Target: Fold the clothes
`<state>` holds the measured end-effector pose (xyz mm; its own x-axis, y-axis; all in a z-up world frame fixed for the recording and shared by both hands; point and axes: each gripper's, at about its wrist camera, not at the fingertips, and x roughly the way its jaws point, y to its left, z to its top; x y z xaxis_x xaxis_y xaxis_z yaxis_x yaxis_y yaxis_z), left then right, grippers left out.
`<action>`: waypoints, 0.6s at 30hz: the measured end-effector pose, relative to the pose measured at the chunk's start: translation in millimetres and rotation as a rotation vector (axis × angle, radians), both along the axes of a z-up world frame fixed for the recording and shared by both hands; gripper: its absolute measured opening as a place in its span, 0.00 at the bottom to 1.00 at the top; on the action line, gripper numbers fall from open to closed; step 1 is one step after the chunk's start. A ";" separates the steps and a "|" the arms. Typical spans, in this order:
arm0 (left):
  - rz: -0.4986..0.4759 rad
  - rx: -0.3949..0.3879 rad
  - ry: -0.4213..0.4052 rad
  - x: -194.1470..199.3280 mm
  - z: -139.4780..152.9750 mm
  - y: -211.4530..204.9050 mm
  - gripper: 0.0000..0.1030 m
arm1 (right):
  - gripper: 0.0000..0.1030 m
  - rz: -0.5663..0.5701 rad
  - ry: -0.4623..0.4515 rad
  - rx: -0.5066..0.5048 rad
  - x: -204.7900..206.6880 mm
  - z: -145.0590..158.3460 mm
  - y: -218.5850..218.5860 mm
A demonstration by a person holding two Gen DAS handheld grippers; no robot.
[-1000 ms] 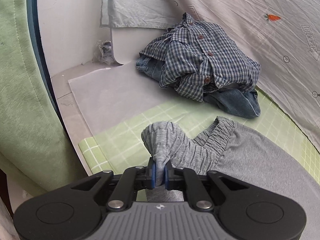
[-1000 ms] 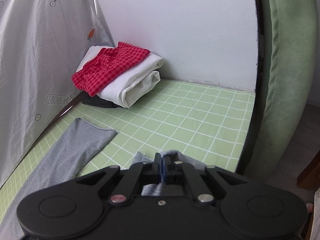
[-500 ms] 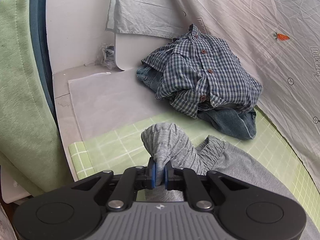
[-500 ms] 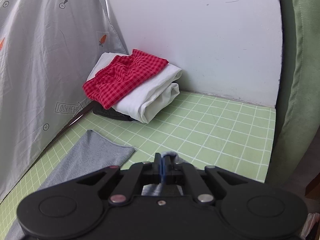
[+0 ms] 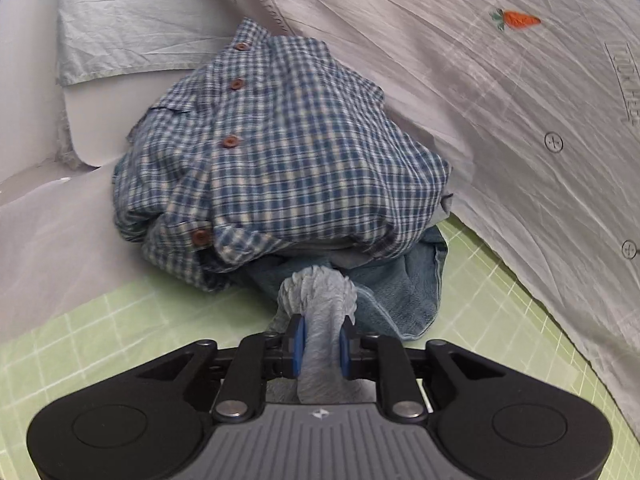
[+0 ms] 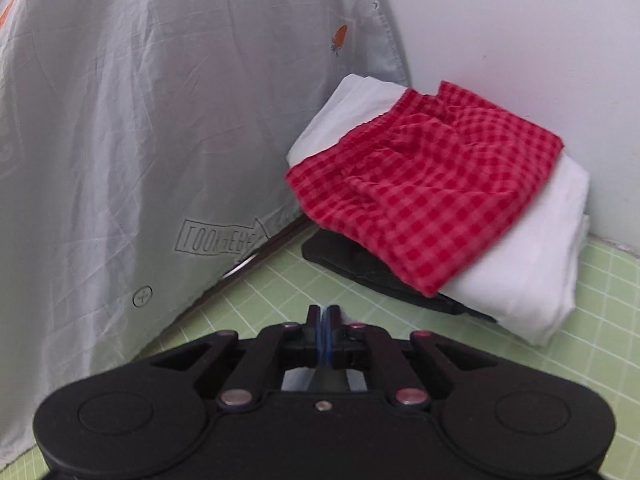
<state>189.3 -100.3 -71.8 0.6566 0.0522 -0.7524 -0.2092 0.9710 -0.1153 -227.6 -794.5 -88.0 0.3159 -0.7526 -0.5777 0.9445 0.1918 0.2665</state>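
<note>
My left gripper (image 5: 320,336) is shut on a bunched, ribbed part of the grey garment (image 5: 320,300), which sticks up between the blue pads (image 5: 298,340). It hangs just in front of the heap made of a blue plaid shirt (image 5: 288,160) and jeans (image 5: 404,292). In the right wrist view my right gripper (image 6: 323,316) is shut, pads pressed together on what looks like a thin edge of the grey garment (image 6: 294,380); most of that cloth is hidden under the gripper body. Both work over the green grid mat (image 5: 80,340).
A folded white cloth (image 6: 532,280) with a red checked cloth (image 6: 432,192) on top lies on a dark item (image 6: 360,264) against the white wall (image 6: 520,20). A grey printed sheet (image 6: 140,120) hangs along the mat's far side. Pale paper (image 5: 60,240) lies left of the heap.
Both grippers have moved forward with the grey garment. The plaid heap and the red-and-white stack now loom much closer, and the garment's flat spread part has dropped out of view.
</note>
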 end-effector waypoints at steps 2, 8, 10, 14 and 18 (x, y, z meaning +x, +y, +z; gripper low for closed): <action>-0.007 0.076 0.016 4.9 -0.5 -12.4 0.37 | 0.47 -0.003 0.020 0.023 0.3 -7.3 3.4; 0.010 -0.016 0.093 -42.0 -10.7 9.9 0.61 | 0.51 -0.040 0.068 0.103 -32.9 -37.9 44.6; 0.041 -0.055 0.146 -63.8 -21.0 19.1 0.62 | 0.52 -0.053 0.085 0.130 -43.9 -48.1 58.4; 0.076 -0.112 0.228 -97.9 -41.0 29.5 0.63 | 0.54 -0.078 0.117 0.183 -66.1 -68.5 85.9; 0.045 -0.170 0.239 -110.7 -53.8 21.4 0.70 | 0.60 -0.093 0.074 0.223 -75.4 -84.2 101.5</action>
<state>78.6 -78.9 -125.6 0.4596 -0.0628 -0.8859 -0.2928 0.9310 -0.2179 -303.0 -693.0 -172.2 0.2019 -0.6276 -0.7520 0.9739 0.0475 0.2218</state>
